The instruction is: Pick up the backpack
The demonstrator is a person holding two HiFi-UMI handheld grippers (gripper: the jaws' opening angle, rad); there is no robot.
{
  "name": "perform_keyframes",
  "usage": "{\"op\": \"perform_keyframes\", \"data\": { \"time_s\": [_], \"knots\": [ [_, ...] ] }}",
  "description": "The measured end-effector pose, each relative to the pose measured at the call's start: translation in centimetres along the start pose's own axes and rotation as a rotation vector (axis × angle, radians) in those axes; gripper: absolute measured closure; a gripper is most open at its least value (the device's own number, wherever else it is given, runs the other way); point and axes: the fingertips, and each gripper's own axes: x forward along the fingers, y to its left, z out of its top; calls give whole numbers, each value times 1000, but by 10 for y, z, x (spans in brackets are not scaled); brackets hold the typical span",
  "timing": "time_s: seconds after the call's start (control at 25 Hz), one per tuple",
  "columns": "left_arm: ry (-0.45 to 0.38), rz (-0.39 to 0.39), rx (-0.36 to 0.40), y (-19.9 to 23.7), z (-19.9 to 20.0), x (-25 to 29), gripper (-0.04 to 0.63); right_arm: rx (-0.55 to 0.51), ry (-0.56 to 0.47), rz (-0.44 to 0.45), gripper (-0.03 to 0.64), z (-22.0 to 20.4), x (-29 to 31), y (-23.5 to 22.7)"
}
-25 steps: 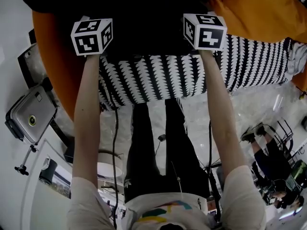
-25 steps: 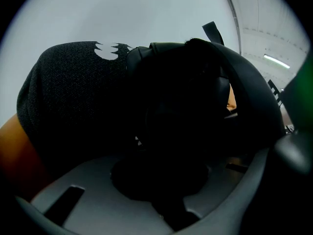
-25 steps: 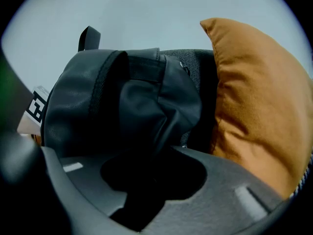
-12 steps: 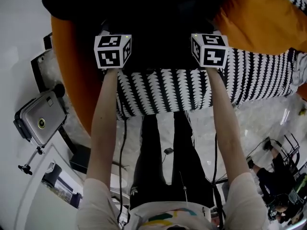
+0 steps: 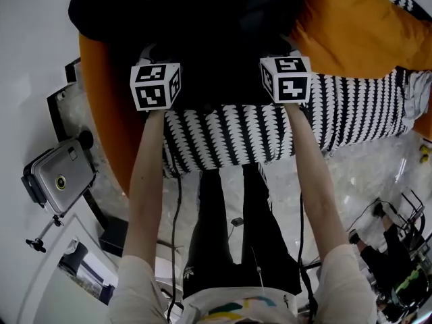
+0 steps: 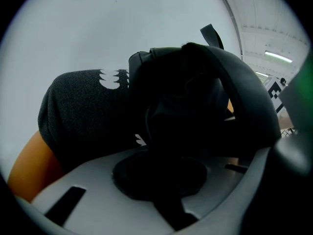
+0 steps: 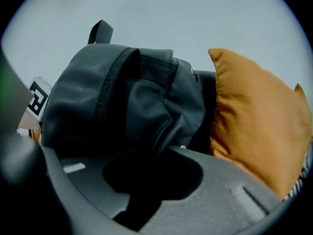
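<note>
Scene: backpack (image 5: 202, 19) lies on cover (image 5: 223, 133), just left of pillow (image 5: 358, 25). Left gripper (image 6: 164, 177) and right gripper (image 7: 154, 175) have just been closing; both now pinch backpack fabric. Step, as judged: grip taken, lift due. Next: raise both evenly.

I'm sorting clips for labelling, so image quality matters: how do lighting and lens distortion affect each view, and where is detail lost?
Head view: heavy fisheye bending at the edges; the backpack is underexposed, nearly featureless black. Left gripper view: circular vignette, backpack mostly crushed shadow against a bright wall. Right gripper view: better lit, backpack folds and the orange cushion readable.
</note>
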Motion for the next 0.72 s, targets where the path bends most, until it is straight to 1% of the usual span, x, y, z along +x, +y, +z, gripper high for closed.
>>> {"op": "perform_keyframes", "data": {
  "time_s": [0.12, 0.4, 0.52, 0.72],
  "knots": [
    [-31, 13, -2, 2, 18, -13, 551, -7, -21, -2, 545, 18, -9, 3],
    [-135, 23, 23, 3, 63, -52, 551, -50, -116, -27, 552, 67, -37, 8],
    [-173, 34, 41, 0, 94, -75, 551, -55, -162, -48, 554, 94, -62, 10],
    [-240, 58, 73, -13, 157, -121, 551, -46, -229, -66, 555, 146, -113, 6]
  ]
}}
